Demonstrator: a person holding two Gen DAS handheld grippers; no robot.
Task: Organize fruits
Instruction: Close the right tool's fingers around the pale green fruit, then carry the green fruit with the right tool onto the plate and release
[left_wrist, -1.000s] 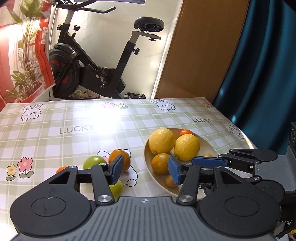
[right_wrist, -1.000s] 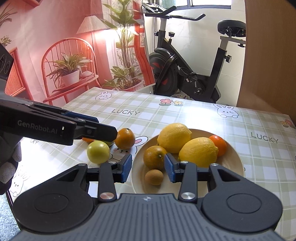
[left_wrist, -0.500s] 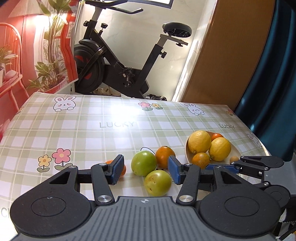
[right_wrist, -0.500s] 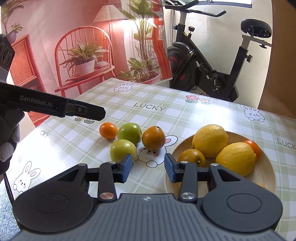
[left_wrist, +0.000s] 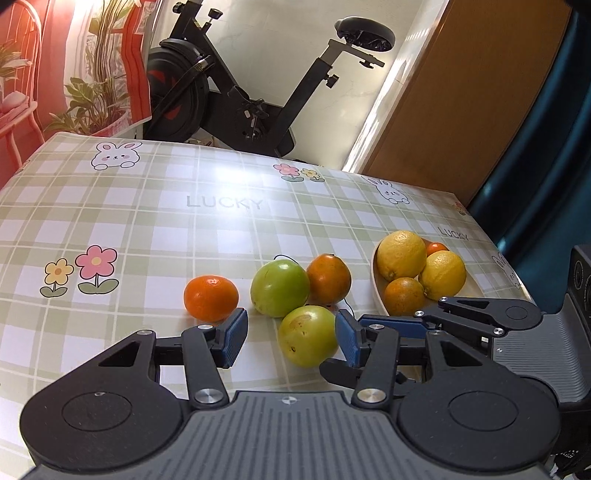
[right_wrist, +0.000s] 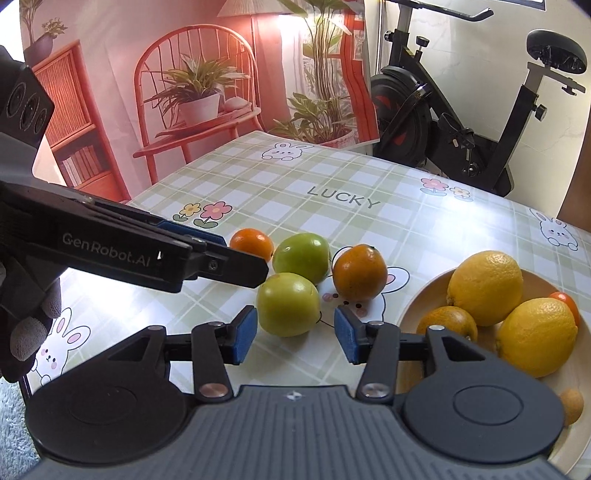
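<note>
The right gripper (right_wrist: 294, 334) has just been opening its blue pads (right_wrist: 243, 334); they are sitting apart, holding nothing, with the near green fruit (right_wrist: 289, 304) just ahead between them. The left gripper (left_wrist: 291, 339) is also sitting partly open and empty by that fruit. Behind the fruit are lying another green fruit (right_wrist: 302, 257), an orange (right_wrist: 360, 273) and a small orange (right_wrist: 252, 243). To its right is sitting the plate (right_wrist: 417, 301) with two lemons (right_wrist: 484, 287).

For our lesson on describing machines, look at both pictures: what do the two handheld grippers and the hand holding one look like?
Each gripper has a ribbed grey body, two round black discs, black linked arms with silver pins, and blue ridged pads. That goes for the left gripper and the right gripper alike. White lettering, GenRobot.AI, runs along the left one's side. The hand wears a grey knitted glove.
</note>
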